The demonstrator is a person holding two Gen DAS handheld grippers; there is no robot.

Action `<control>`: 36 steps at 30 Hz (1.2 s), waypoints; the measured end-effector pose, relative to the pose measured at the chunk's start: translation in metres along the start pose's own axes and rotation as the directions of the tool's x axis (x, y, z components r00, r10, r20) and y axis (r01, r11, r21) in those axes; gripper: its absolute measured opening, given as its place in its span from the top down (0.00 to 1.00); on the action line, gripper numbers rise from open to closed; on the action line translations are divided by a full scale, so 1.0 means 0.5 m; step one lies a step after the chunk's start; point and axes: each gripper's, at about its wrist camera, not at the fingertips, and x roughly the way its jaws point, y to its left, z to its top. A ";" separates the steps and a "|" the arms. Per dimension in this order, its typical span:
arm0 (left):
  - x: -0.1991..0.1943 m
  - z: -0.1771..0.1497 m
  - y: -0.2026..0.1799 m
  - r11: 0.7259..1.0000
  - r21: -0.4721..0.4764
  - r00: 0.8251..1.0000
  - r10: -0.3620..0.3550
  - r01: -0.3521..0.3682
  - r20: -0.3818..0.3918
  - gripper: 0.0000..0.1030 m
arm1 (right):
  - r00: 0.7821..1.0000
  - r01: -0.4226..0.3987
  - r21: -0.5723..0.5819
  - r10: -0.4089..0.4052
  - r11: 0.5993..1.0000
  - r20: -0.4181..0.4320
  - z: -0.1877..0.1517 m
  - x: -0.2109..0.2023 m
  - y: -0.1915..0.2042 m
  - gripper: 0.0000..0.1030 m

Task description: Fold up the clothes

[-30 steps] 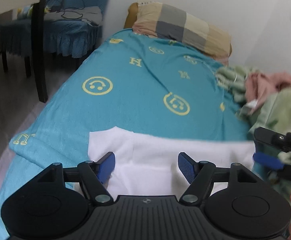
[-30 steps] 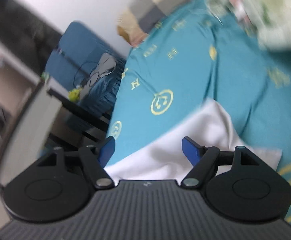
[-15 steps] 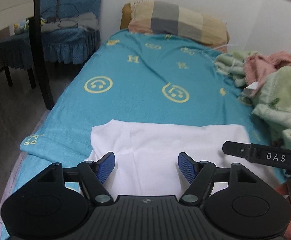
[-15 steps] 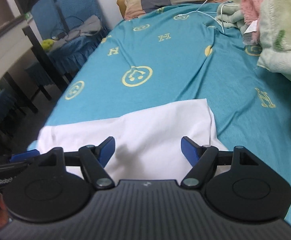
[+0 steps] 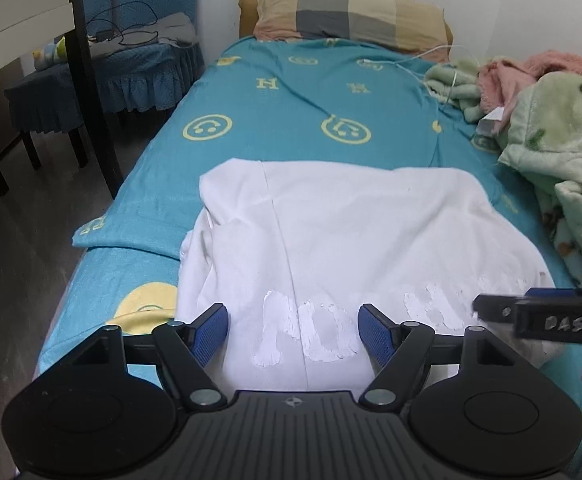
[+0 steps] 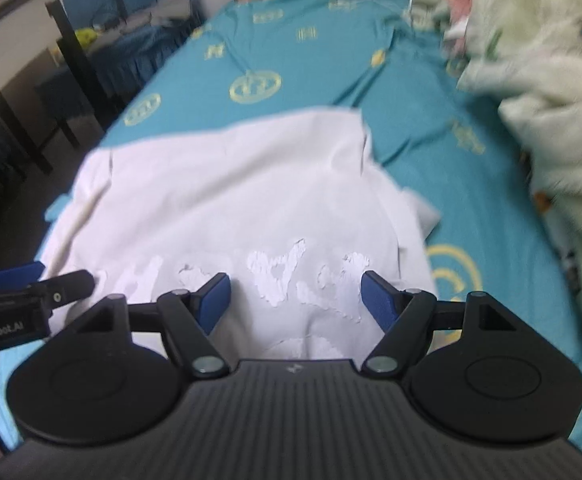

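A white T-shirt point(image 5: 355, 236) lay spread over the lower centre of the left wrist frame, on a teal bedsheet point(image 5: 291, 120) (yellow smiley prints across it), its pale lettering nearest the camera. The left gripper point(image 5: 293, 330) hovered above that lettering with jaws apart, nothing pinched between the blue pads. The right gripper point(image 6: 295, 296) likewise stood released over the shirt's near end, holding nothing. A plaid pillow point(image 5: 351, 12) sat at upper centre, and a green blanket point(image 5: 563, 152) was heaped at the right edge.
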 end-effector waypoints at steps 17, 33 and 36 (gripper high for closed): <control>-0.122 -0.039 0.010 0.938 -0.326 0.993 -0.119 0.117 0.014 0.25 | 1.000 -0.011 0.025 0.011 1.000 -0.001 0.003 -0.004 -0.003 0.28; 0.023 -0.145 0.162 0.351 -0.904 0.932 -0.341 0.245 0.120 0.53 | 0.904 -0.410 0.447 0.421 0.795 0.078 -0.002 -0.049 -0.040 0.26; 0.018 -0.135 0.159 0.353 -0.892 0.927 -0.340 0.282 0.158 0.72 | 0.810 -0.502 0.572 0.585 0.649 0.047 -0.030 -0.019 -0.028 0.26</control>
